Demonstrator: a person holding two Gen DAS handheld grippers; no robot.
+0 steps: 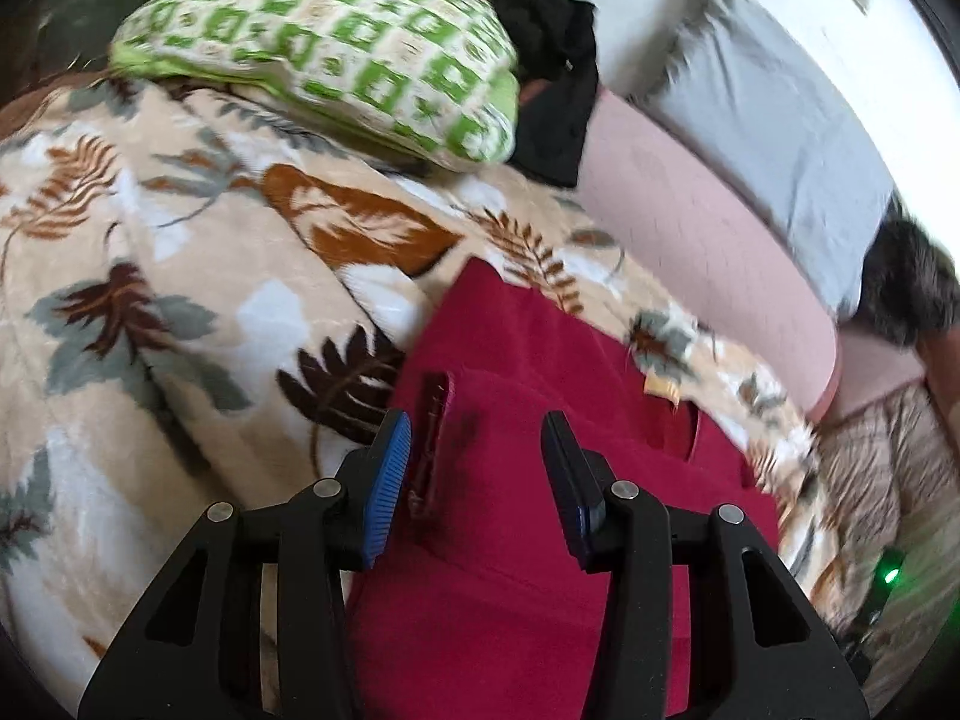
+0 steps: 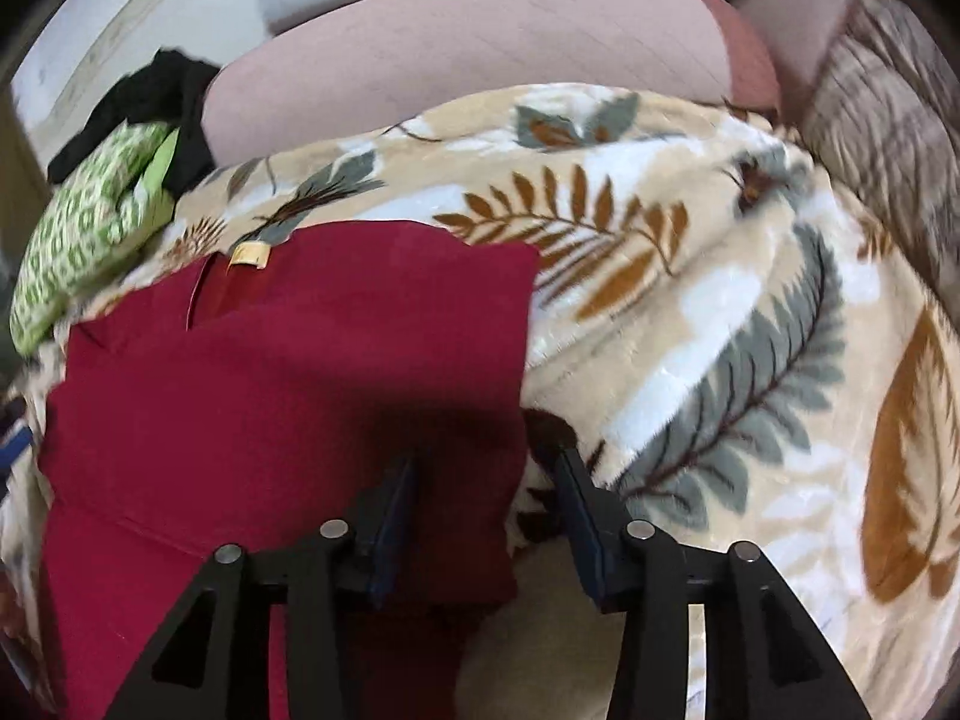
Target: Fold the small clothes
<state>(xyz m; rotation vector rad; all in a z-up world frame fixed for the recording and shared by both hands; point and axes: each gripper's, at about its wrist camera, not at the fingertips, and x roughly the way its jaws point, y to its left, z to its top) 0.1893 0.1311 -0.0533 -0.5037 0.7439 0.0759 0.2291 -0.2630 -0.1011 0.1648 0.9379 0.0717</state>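
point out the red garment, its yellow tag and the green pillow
red garment (image 2: pixel 288 372), right wrist view, middle of the cloth
yellow tag (image 2: pixel 251 254), right wrist view, tag face
green pillow (image 1: pixel 336 42), left wrist view, top face

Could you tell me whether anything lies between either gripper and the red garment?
Nothing visible does. The left gripper is open directly over the red garment, and the right gripper is open straddling its right edge. Only the leaf-print blanket lies under the cloth; the green pillow sits well away.

The left tool (image 1: pixel 477 456) hangs with jaws apart over a red garment (image 1: pixel 528 540) spread on a leaf-print blanket (image 1: pixel 180 300).
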